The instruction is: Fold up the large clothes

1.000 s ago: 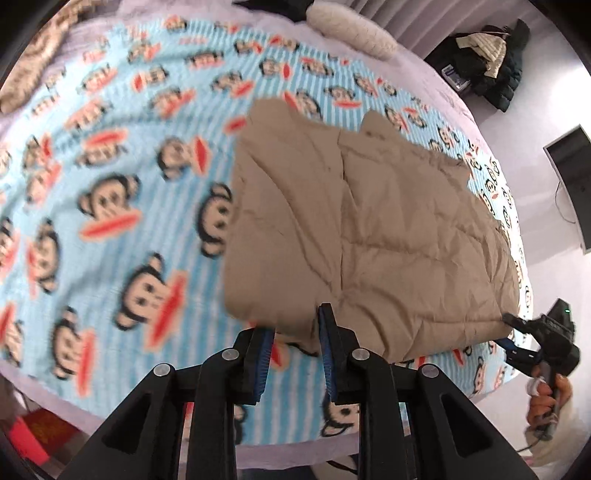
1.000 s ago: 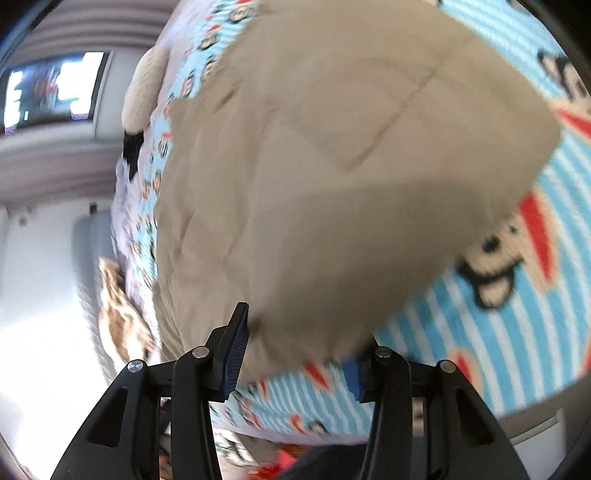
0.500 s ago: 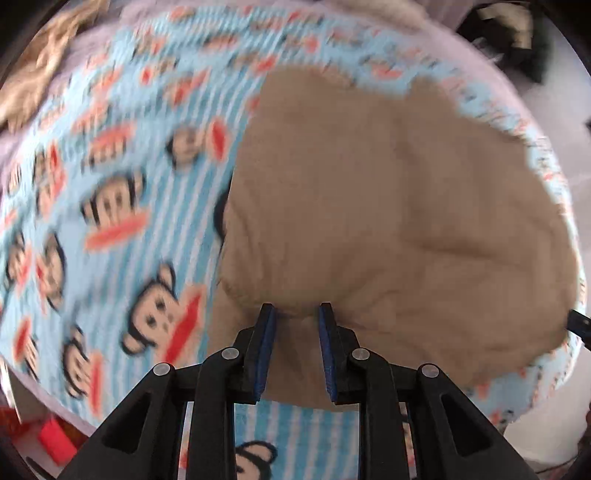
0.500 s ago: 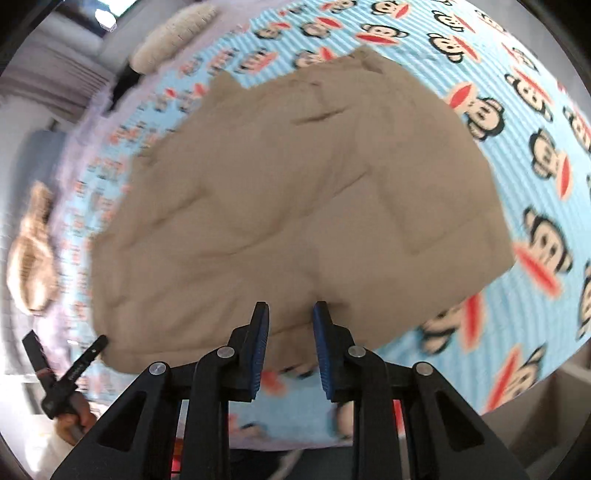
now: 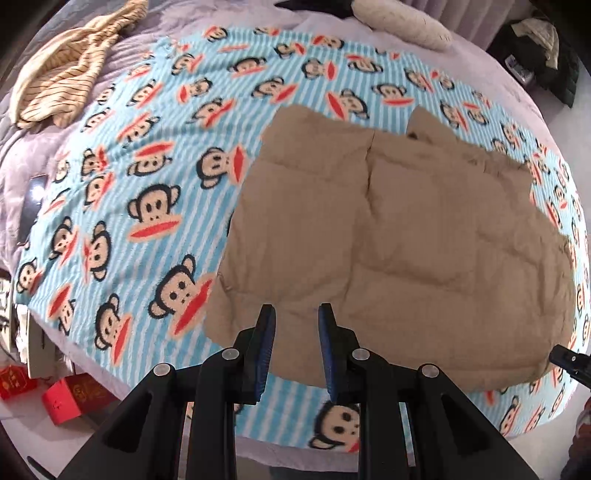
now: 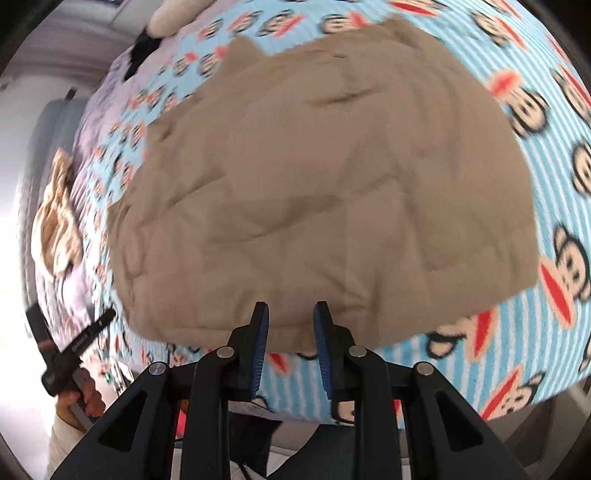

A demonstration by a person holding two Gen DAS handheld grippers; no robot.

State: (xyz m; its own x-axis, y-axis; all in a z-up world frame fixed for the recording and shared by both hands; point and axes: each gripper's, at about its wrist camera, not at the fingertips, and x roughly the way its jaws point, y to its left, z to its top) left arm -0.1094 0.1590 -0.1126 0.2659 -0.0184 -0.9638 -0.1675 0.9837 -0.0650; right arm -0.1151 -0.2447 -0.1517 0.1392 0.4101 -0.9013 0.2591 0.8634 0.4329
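A large tan padded jacket (image 5: 399, 236) lies folded flat on a blue striped monkey-print blanket (image 5: 155, 177) on a bed. It also shows in the right wrist view (image 6: 325, 177). My left gripper (image 5: 297, 314) hovers over the jacket's near edge toward its left corner, jaws slightly apart and holding nothing. My right gripper (image 6: 290, 310) hovers over the jacket's near edge, jaws slightly apart and empty. The left gripper also shows at the left of the right wrist view (image 6: 74, 350). The tip of the right gripper shows at the right edge of the left wrist view (image 5: 569, 360).
A striped beige garment (image 5: 62, 66) lies at the bed's far left. A white plush pillow (image 5: 402, 22) sits at the head. Dark clothes (image 5: 535, 55) are piled beyond the bed on the right. Red boxes (image 5: 62, 398) sit on the floor at the left.
Both grippers have moved over the jacket's near edge. The right gripper's jaws have narrowed from wide open. The jacket has not moved on the blanket.
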